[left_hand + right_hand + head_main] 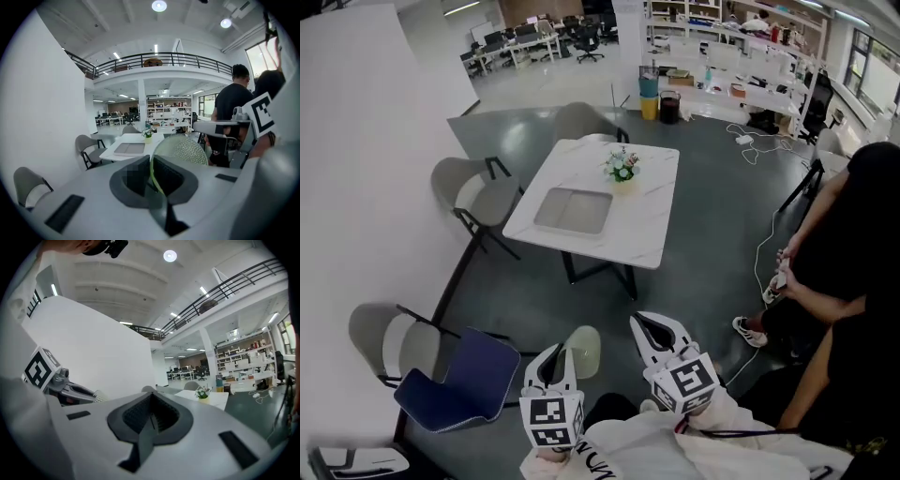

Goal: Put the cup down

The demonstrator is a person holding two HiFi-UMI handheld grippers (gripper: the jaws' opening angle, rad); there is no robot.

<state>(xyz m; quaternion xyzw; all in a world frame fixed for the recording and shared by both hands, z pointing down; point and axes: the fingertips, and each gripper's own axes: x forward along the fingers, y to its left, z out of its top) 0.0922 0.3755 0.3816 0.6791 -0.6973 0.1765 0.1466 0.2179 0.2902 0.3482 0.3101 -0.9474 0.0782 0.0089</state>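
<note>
A pale green translucent cup hangs above the floor, well short of the white table. My left gripper is shut on the cup's rim. In the left gripper view the cup sticks out to the right of the jaws, its thin wall pinched in my left gripper. My right gripper is held beside it, shut with nothing between its jaws. The right gripper view shows my right gripper shut and empty, with the left gripper's body at the left.
The table carries a grey tray and a small flower pot. Grey chairs stand to its left and a blue-seated chair is near my left. A person in black stands at the right. Cables lie on the floor.
</note>
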